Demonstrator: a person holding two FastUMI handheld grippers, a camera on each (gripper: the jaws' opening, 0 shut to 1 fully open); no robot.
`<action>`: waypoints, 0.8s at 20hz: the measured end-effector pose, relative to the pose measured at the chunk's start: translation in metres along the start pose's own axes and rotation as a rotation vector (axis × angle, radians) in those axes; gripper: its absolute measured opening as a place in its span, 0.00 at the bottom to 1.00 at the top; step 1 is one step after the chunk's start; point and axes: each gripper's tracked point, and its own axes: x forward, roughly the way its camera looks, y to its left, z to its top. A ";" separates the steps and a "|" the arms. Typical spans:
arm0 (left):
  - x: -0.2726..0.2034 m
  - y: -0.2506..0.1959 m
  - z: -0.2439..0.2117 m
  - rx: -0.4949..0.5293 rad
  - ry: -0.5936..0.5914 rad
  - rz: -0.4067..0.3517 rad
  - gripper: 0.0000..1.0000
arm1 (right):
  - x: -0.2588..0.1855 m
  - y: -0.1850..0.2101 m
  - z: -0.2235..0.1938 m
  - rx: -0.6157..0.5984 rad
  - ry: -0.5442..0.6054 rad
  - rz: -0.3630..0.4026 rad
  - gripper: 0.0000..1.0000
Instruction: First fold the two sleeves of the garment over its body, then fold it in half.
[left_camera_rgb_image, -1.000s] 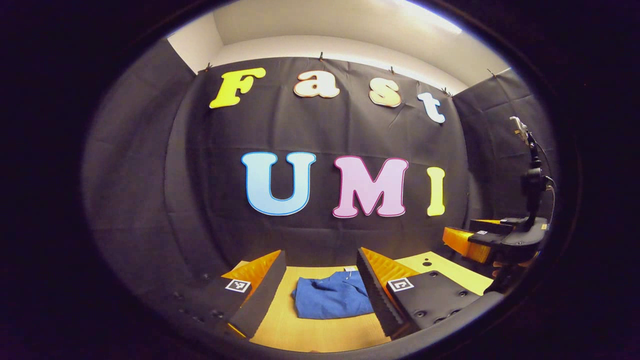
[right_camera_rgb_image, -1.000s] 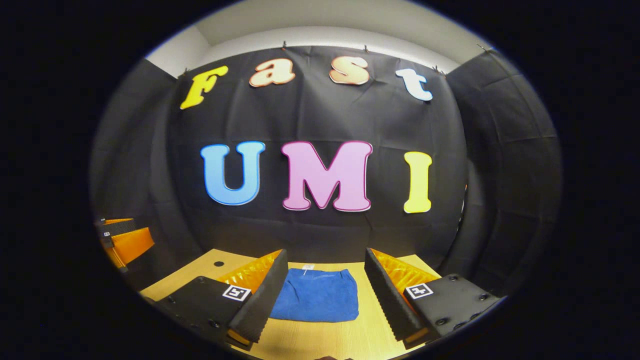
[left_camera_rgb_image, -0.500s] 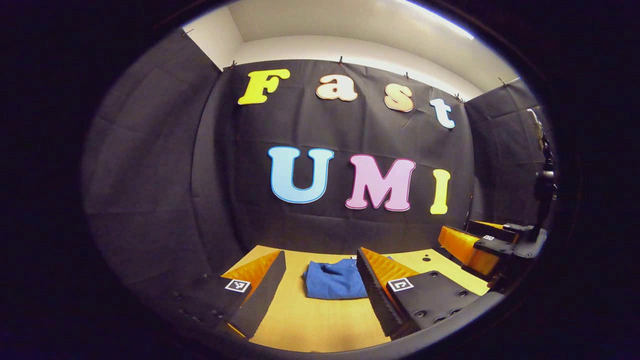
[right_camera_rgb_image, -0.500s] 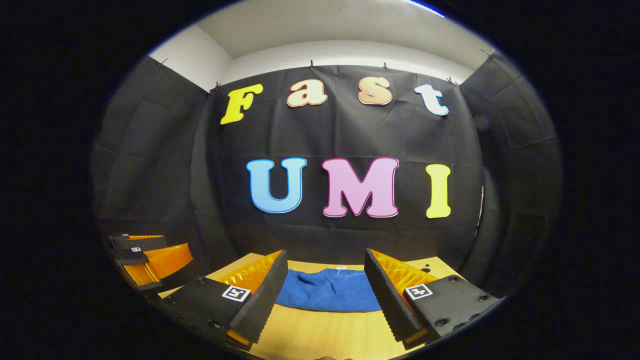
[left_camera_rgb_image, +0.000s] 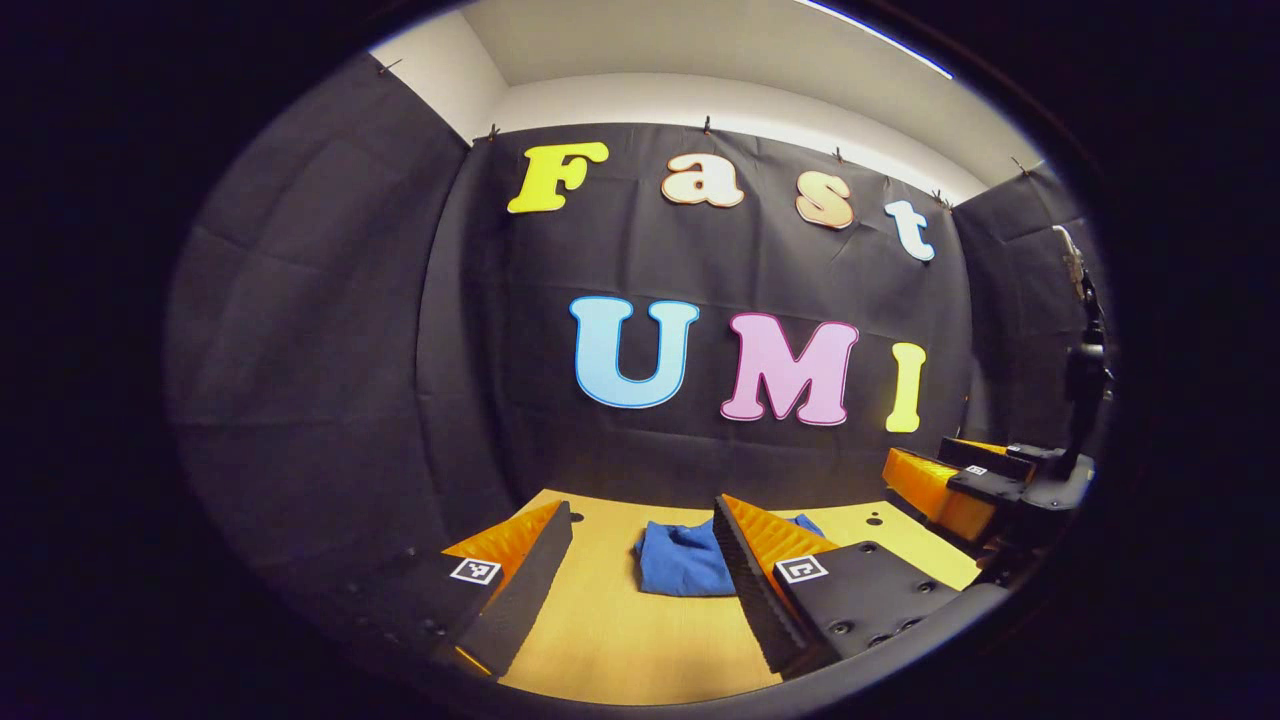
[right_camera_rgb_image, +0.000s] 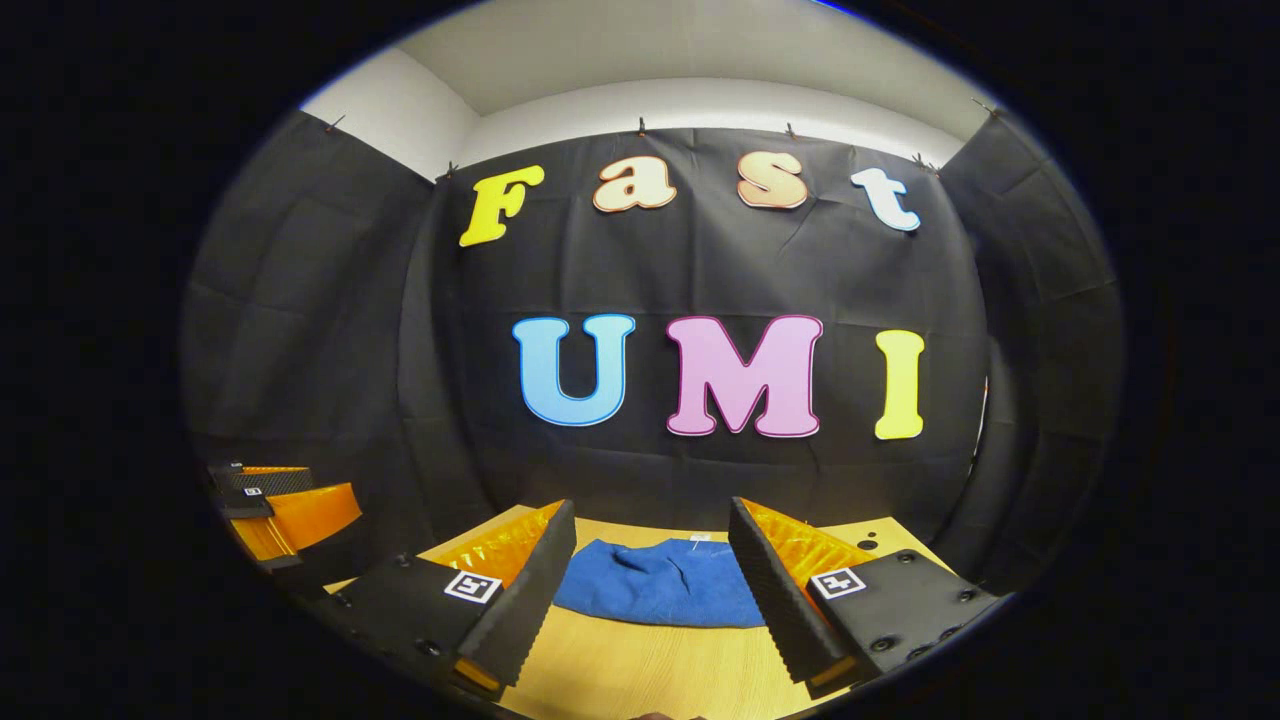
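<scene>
Pale wooden counter (right_camera_rgb_image: 640, 675) fills the lower frame, with black cloth walls behind. On it, lower centre, the blue fabric garment (right_camera_rgb_image: 660, 595) lies as a compact folded bundle, so the folding looks finished. Left gripper (left_camera_rgb_image: 640, 590) and right gripper (right_camera_rgb_image: 650, 590) hang above it, jaws wide, holding nothing.

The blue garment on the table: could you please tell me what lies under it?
The blue garment lies folded on the wooden table. Whatever its layers cover cannot be seen.
</scene>
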 end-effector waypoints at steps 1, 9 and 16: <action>-0.002 -0.003 0.000 0.009 -0.001 -0.003 0.82 | -0.001 0.002 0.000 -0.003 -0.003 0.005 0.96; 0.001 -0.017 -0.002 0.013 -0.024 -0.073 0.82 | -0.007 -0.016 -0.002 -0.043 -0.004 -0.051 0.96; 0.008 -0.027 -0.003 -0.010 -0.029 -0.147 0.82 | -0.013 -0.031 0.002 -0.076 -0.023 -0.123 0.97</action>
